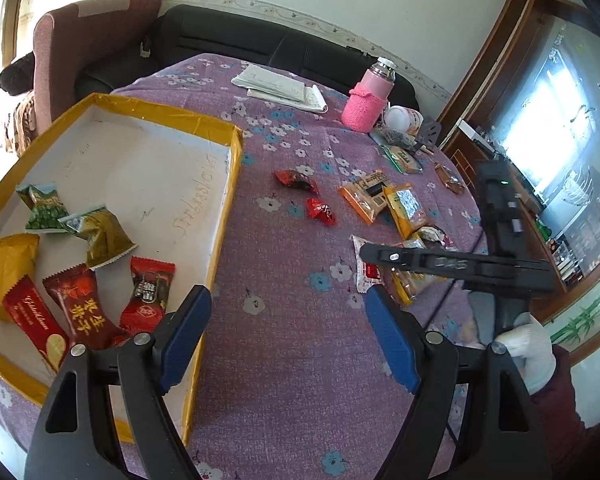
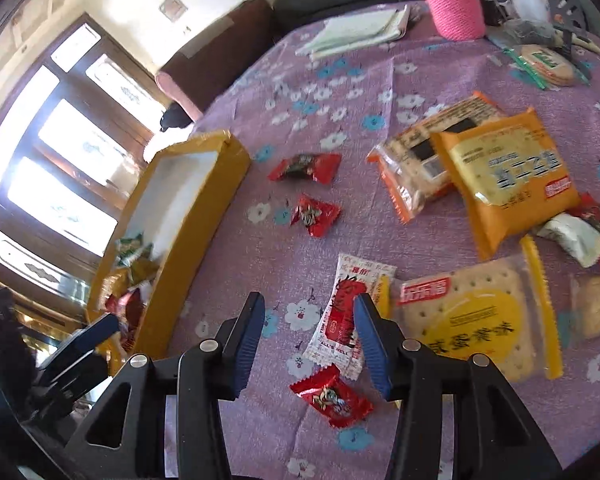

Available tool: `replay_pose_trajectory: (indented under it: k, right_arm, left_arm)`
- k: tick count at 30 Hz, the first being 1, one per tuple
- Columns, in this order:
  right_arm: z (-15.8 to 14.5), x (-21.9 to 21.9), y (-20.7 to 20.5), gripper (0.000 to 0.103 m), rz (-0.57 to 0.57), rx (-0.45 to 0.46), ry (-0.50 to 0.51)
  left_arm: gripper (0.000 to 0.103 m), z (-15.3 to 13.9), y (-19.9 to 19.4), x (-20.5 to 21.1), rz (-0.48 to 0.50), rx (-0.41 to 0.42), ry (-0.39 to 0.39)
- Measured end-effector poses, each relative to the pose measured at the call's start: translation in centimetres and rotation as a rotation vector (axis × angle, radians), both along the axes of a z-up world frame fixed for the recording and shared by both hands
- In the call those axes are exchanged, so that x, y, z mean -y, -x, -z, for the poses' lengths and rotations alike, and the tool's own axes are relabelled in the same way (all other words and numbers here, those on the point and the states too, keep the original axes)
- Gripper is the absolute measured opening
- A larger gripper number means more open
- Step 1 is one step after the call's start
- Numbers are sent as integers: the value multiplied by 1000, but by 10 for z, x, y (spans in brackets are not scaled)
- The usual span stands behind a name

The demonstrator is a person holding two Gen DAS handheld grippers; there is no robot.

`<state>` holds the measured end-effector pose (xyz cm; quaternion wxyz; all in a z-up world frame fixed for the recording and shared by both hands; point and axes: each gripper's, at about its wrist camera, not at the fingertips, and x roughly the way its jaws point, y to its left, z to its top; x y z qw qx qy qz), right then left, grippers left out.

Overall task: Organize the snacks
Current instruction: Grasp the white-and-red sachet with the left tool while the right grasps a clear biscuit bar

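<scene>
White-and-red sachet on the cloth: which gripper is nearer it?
Right. The right gripper hovers open right over the white-and-red sachet; the left gripper hangs open beside the yellow-rimmed box.

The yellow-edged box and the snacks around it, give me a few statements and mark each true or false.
1. The yellow-edged box already holds several snacks. True.
2. The left gripper grips a red packet. False: its jaws are open, holding nothing.
3. A white and red packet lies on the tablecloth between the right gripper's fingers. True.
4. The pink bottle lies on its side. False: it stands upright.
</scene>
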<state>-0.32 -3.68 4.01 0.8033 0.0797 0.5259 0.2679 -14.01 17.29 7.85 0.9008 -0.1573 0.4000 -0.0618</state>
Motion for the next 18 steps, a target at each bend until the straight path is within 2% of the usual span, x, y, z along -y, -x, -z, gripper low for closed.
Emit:
replay_pose_trajectory:
  k: [1,3,6,7,10,11,13,15,18]
  right_arm:
    - [5,-11,1,46,20,14,71]
    - [5,-20,3,47,39,67,144]
    - [13,-26,4,43,83,54,155]
    - [13,-30,6,42,77,48,143]
    - [12,-33,14,39,-12,-41,-43]
    - [7,-25,16,39,-10,-50,-103]
    - [-7,-6,20,45,16,-21,-170]
    - [-21,31,23,52,70,20,-218]
    - [-37,97,30,61,205,108,-180]
  left_arm:
    - [80,-3,2,0,-5,7,-18]
    - [80,-6,4,-4,-12,12,-33]
    - [80,-10,5,-10,-18,19,-33]
    - [80,-11,5,-11,-24,27,-32]
    - [80,-10,1,-10,-17,15,-19]
    - [80,-10,0,-7,-7,13,-21]
    - [80,-9,-4,6,35,4,-48]
    - [80,-4,-13,22,77,-20,-86]
    - [79,6,-36,53,171,-37,-175]
